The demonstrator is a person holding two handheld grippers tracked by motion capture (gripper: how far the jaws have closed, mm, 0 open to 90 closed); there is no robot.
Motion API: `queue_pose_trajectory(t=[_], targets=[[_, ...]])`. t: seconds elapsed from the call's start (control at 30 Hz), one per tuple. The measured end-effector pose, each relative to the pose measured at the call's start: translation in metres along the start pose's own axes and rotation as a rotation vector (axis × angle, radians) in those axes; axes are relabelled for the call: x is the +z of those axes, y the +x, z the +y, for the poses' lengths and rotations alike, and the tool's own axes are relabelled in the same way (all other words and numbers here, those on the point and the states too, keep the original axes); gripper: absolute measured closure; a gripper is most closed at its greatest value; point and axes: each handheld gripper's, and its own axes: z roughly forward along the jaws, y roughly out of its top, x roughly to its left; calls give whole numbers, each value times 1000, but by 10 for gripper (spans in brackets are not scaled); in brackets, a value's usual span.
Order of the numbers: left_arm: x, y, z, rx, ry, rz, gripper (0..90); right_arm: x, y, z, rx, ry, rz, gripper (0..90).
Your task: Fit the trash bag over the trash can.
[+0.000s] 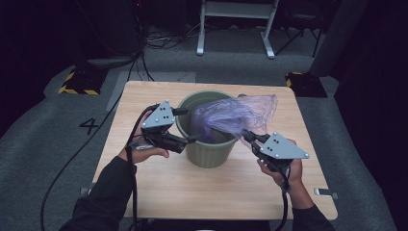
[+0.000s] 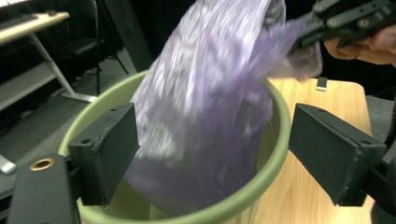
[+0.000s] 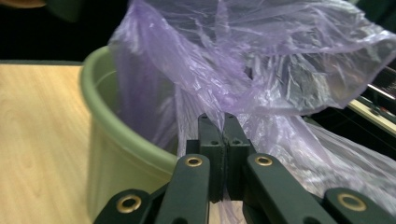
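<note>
A pale green bin (image 1: 208, 153) stands in the middle of the wooden table (image 1: 159, 192). A thin purple plastic bag (image 1: 233, 114) hangs partly inside it and billows out over the right rim. My right gripper (image 1: 248, 135) is at the bin's right side, shut on a fold of the bag (image 3: 261, 70); its jaws (image 3: 223, 128) meet with the film pinched between them. My left gripper (image 1: 187, 126) is at the bin's left rim (image 2: 275, 154), open wide. In the left gripper view the bag (image 2: 205, 107) and the rim sit between its jaws (image 2: 212, 142), with the pads apart from both.
The table is small, with edges close on all sides. A metal clip (image 1: 326, 193) sits at its right front edge. Beyond it on the grey carpet are a white-legged frame (image 1: 235, 29), cables and yellow-black striped bases (image 1: 77, 86).
</note>
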Motion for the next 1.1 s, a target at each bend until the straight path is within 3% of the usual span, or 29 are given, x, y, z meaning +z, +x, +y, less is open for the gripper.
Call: queue_pose_trajectory(t=[0.07, 0.2, 0.33, 0.47, 0.53, 0.7, 0.87, 1.1], targets=[[3, -6, 6, 7, -1, 13, 155, 0, 3, 2, -13, 0, 17, 898], [15, -17, 17, 31, -1, -12, 155, 2, 12, 6, -49, 1, 66, 895], [27, -19, 22, 37, 26, -23, 171, 4, 23, 12, -85, 2, 111, 889], [30, -19, 19, 40, 55, -18, 316, 3, 30, 14, -103, 1, 137, 881], [30, -18, 16, 52, 71, -15, 481, 3, 33, 15, -106, -3, 144, 877], [23, -17, 8, 80, 71, -1, 717, 2, 40, 14, -103, -3, 174, 850], [13, -19, 2, 107, 69, 21, 825, 2, 44, 11, -86, -9, 198, 804], [4, -16, -6, 85, 50, 11, 841, -4, 44, 7, -56, -39, 217, 631]])
